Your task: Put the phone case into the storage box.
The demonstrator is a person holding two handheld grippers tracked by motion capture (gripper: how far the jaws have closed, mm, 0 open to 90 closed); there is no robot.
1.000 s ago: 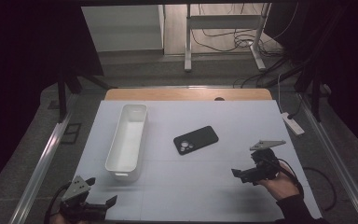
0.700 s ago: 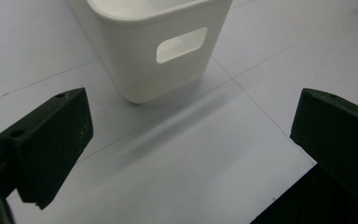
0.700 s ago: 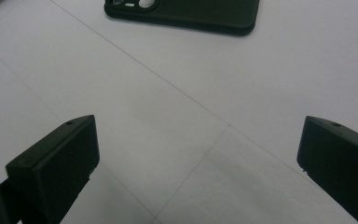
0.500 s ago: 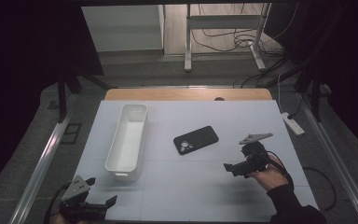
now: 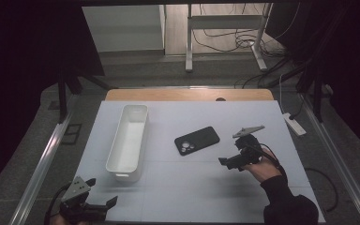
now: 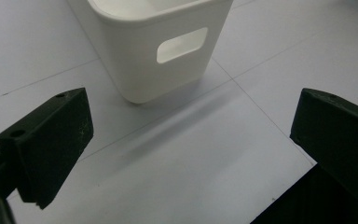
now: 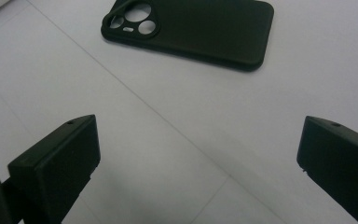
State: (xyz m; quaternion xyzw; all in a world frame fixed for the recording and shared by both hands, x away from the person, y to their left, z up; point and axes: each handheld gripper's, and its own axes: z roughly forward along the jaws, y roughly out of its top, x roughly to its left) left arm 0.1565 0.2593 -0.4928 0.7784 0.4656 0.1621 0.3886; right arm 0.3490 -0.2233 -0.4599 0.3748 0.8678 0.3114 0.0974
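Observation:
A black phone (image 5: 197, 140) lies face down, camera cluster up, in the middle of the white table; in the right gripper view the phone (image 7: 191, 28) lies just beyond the jaws. My right gripper (image 5: 229, 157) hovers a little right of and nearer than the phone, open (image 7: 198, 144), nothing between its jaws. A long white bin (image 5: 126, 140) stands left of the phone, empty. My left gripper (image 5: 102, 191) sits at the front left edge, open (image 6: 191, 121), facing the bin's near end with its handle slot (image 6: 182, 44).
The white table top (image 5: 192, 192) ends at a wooden strip (image 5: 187, 95) at the back. A white power strip (image 5: 293, 124) lies off the right edge. Metal rails (image 5: 42, 164) run along both sides; cables lie on the floor behind.
My right gripper has moved left and away from the person, closer to the phone, staying open. The left gripper, the bin and the phone have not moved.

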